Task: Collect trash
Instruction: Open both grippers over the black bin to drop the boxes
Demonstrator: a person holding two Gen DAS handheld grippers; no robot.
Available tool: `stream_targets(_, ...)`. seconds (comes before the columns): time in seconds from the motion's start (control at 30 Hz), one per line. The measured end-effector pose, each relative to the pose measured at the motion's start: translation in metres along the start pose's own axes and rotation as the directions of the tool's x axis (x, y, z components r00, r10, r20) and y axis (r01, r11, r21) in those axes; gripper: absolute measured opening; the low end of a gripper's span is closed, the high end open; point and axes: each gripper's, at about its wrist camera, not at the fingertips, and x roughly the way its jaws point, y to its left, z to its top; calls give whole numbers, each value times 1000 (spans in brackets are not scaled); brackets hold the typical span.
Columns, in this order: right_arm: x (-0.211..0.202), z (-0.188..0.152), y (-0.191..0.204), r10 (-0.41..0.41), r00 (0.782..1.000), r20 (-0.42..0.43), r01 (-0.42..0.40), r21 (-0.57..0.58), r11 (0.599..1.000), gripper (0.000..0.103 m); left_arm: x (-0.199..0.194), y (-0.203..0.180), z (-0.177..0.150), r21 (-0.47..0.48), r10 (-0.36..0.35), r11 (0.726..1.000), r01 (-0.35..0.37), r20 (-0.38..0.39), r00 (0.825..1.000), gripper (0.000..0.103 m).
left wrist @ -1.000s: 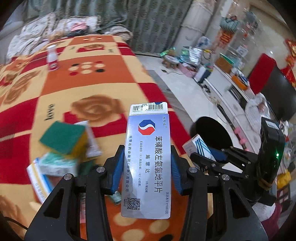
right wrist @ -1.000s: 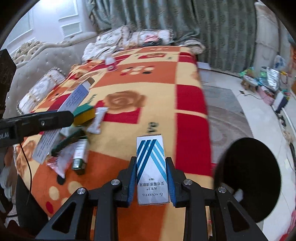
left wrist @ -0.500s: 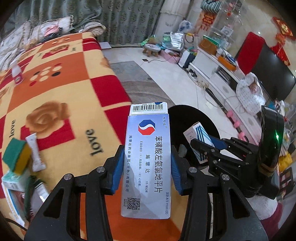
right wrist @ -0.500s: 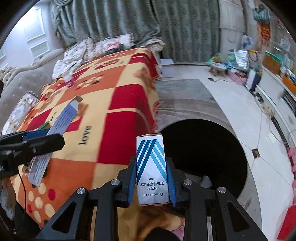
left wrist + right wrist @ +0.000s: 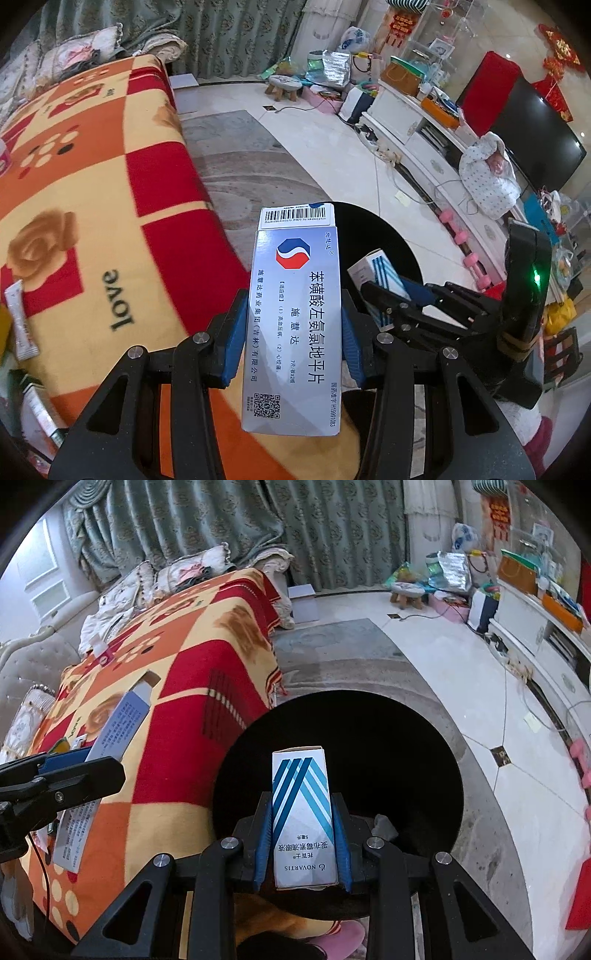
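My left gripper [image 5: 293,332] is shut on a long silver medicine box [image 5: 295,317] with a red-and-blue logo, held over the blanket's right edge, partly in front of the black round bin [image 5: 384,243]. My right gripper [image 5: 301,834] is shut on a small white box with blue stripes [image 5: 301,812], held over the bin's dark opening [image 5: 369,753]. The right gripper and its striped box [image 5: 380,280] also show in the left wrist view. The left gripper with the silver box [image 5: 110,746] shows at the left of the right wrist view.
A red, orange and yellow patterned blanket [image 5: 92,206] covers the table left of the bin. Sachets and wrappers [image 5: 20,325] lie on it at the left. A white bottle [image 5: 99,651] stands further back. A grey rug, white floor tiles and a TV cabinet [image 5: 424,136] lie to the right.
Both grippers have swung right, off the pile of trash on the blanket toward the bin. The right gripper's box now hangs over the bin opening. Both stay shut on their boxes.
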Motion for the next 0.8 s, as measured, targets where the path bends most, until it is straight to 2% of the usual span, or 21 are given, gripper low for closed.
stream_targets(0.27, 11, -1, -15, -7, 1000, -19, 8, 41, 999, 28, 21, -7, 10, -34, -43, 999, 42, -18, 999, 44)
stream_targets(0.43, 14, -1, -26, -22, 999, -29, 24, 84, 996, 29, 30, -12, 13, -51, -93, 994, 92, -15, 996, 45)
stream_targets(0.5, 13, -2, -29, -26, 999, -30, 29, 92, 995, 31, 31, -11, 12, -57, -101, 993, 100, -15, 995, 50)
stream_targets(0.57, 11, -4, -31, -25, 999, -28, 28, 105, 994, 38, 32, -9, 12, -67, -105, 992, 104, -21, 994, 55)
stream_targets(0.8, 13, -8, -31, -15, 999, -36, 19, 124, 992, 38, 19, -2, 8, -69, -73, 995, 72, -9, 997, 55)
